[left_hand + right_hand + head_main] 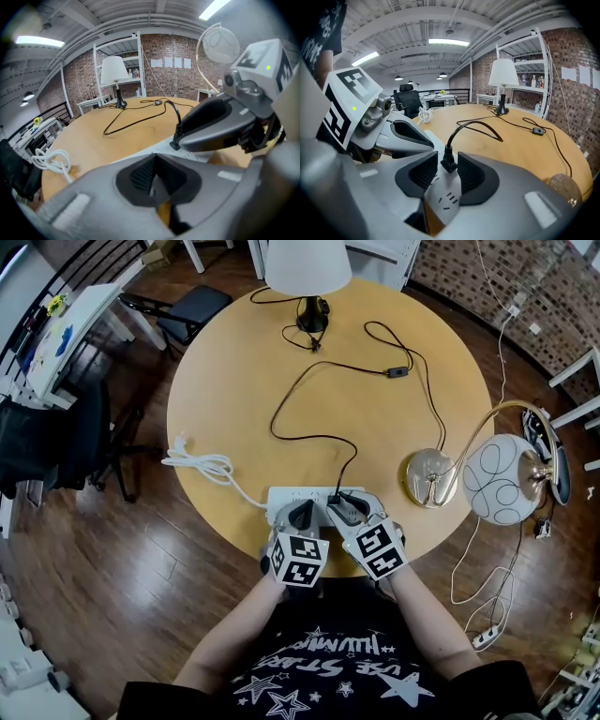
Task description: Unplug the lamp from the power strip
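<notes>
Plug (448,161) was framed ungripped between parted jaws of right gripper (449,171); left gripper (154,176) was clenched empty alongside. Grasp step judged in hand; squeeze, then straight pull needed.

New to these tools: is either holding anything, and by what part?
Nothing gripped. The right tool stands open around the plug in the strip; the left tool is shut, empty.
</notes>
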A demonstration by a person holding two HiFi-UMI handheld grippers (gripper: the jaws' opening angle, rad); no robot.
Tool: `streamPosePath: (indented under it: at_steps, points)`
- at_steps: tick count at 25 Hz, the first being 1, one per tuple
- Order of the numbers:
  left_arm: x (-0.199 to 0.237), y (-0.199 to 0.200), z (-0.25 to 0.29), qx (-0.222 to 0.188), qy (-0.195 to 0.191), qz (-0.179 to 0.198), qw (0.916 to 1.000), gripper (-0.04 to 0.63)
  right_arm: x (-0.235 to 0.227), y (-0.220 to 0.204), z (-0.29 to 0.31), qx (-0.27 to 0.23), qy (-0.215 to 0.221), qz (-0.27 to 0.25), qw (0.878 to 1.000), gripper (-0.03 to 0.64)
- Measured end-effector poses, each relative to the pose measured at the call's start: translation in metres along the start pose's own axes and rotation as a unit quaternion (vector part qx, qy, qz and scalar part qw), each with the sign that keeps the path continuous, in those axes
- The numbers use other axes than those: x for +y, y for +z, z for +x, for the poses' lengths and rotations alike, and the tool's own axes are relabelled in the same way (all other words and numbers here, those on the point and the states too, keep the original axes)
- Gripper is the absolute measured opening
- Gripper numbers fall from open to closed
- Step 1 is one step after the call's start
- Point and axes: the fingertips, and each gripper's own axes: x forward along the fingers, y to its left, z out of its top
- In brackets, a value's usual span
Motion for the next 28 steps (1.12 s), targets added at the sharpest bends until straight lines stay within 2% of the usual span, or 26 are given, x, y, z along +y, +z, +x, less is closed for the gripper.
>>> streamPosePath:
  at_steps: [3, 7, 10, 18, 28]
  points:
    - [-0.0003, 0.0004, -0.0002, 0.002, -0.002, -0.002, 1.0000, 0.005, -0.0009, -0.0015, 0.0086, 0.017, -0.002, -0.009, 1.000, 0.135]
    - [-0.0008, 0.0005, 0.0001, 0.003, -0.006, -0.005, 1.0000, 0.005, -0.0009, -0.0015, 0.0124, 0.033, -0.001, -0.012, 0.999, 0.099]
    - [-0.0007, 0.0011, -0.0008, 0.004, -0.006, -0.004, 1.0000, 0.005, 0.0001, -0.0005, 0.0118, 0.026, 0.002, -0.005, 1.000, 0.084]
    - [0.0022, -0.0012, 0.0004, 0.004, -0.008, -0.019, 0.9998, 0.005, -0.0008, 0.0043, 0.0094, 0.006, -0.015, -0.046, 0.999, 0.077]
    - [0.0021, -0.0009, 0.0012, 0.007, -0.013, -0.025, 0.9996, 0.005, -0.0004, 0.0050, 0.0081, -0.003, -0.008, -0.048, 0.999, 0.077]
